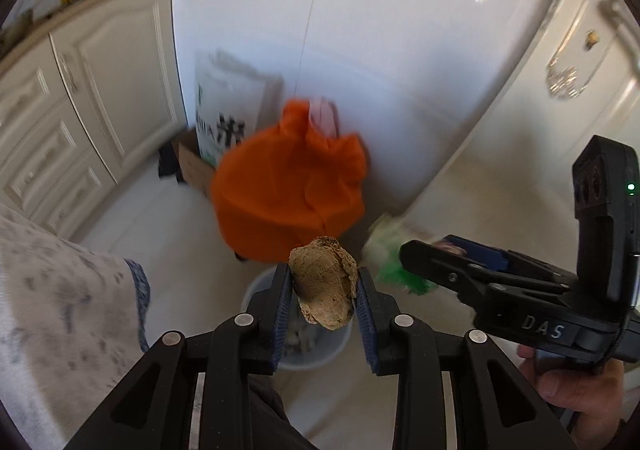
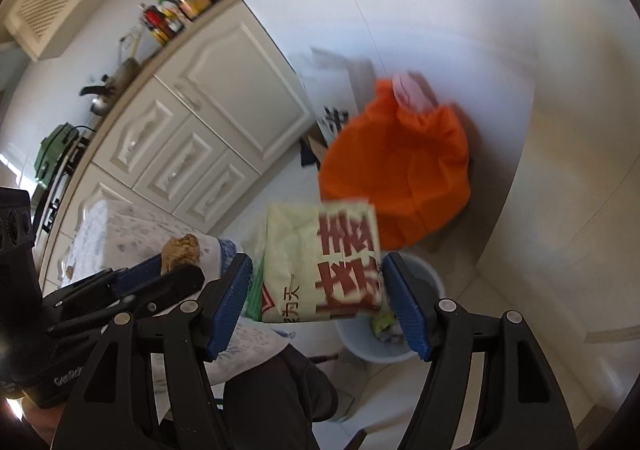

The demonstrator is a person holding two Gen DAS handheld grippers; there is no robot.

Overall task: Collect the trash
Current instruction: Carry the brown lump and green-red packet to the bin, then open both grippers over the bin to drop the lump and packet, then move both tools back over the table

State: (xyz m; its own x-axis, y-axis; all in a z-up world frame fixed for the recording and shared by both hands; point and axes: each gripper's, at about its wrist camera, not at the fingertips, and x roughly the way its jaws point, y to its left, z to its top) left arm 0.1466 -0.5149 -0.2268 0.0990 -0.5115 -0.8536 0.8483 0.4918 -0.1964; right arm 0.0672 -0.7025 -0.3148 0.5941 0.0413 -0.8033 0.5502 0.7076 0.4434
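Above the pale blue bin point(image 1: 256, 290) on the floor, a crumpled brown wad point(image 1: 324, 284) sits between the blue pads of the left gripper point(image 1: 325, 314), touching the left pad, with a sliver of gap at the right one. Just right of the bin's rim, the right gripper point(image 2: 320, 302) has its jaws spread, a cream packet with red print point(image 2: 320, 266) between the pads and seemingly clear of both. Behind the bin stands an orange bag point(image 1: 288, 186); left of it, cream cabinets point(image 1: 100, 70).
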